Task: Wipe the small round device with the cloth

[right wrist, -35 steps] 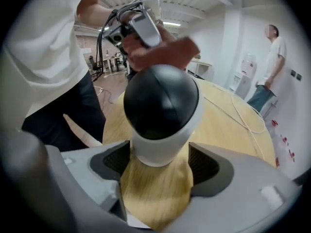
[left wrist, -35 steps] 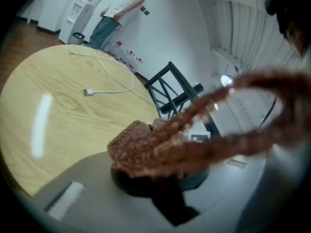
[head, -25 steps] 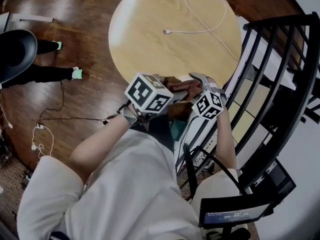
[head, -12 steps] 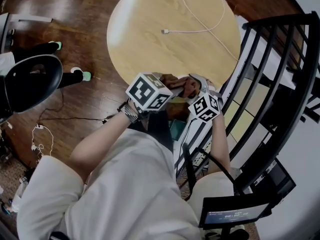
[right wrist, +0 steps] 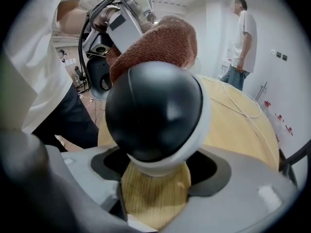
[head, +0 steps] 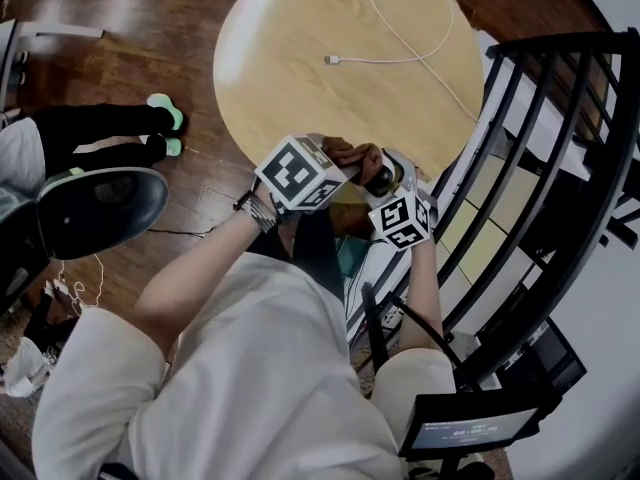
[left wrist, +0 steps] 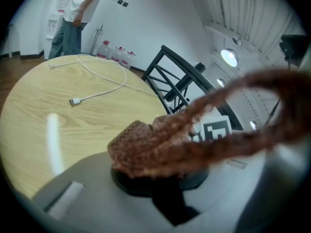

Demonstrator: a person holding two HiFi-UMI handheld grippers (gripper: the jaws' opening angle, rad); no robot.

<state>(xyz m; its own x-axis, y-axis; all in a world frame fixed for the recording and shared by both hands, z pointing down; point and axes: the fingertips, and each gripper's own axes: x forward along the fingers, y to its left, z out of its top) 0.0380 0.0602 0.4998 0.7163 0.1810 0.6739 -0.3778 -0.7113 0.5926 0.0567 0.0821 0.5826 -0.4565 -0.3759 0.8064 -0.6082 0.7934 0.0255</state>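
At the far left of your head view, a person (head: 100,126) in green shoes stands on the dark wood floor (head: 190,28), just beyond a black chair (head: 95,203). Your left gripper (left wrist: 163,181) is clamped on the rust-brown cloth (left wrist: 155,144). Its own view shows the fabric bunched between the jaws, with a loose fold looping up and away to the right. The cloth's bunched end presses against the far, upper side of the small round device (right wrist: 155,110), a black dome with a white rim. The device sits just right of the cloth, over the near edge of the round wooden table (head: 290,78). Your right gripper (right wrist: 158,171) has its jaws closed on the device from both sides, low down by the white rim. The two grippers are close together, their tips nearly meeting. Farther out on the table lies a white cable (head: 405,38), well apart from your work. To the right, beside the table, stands a black railing (head: 545,138).
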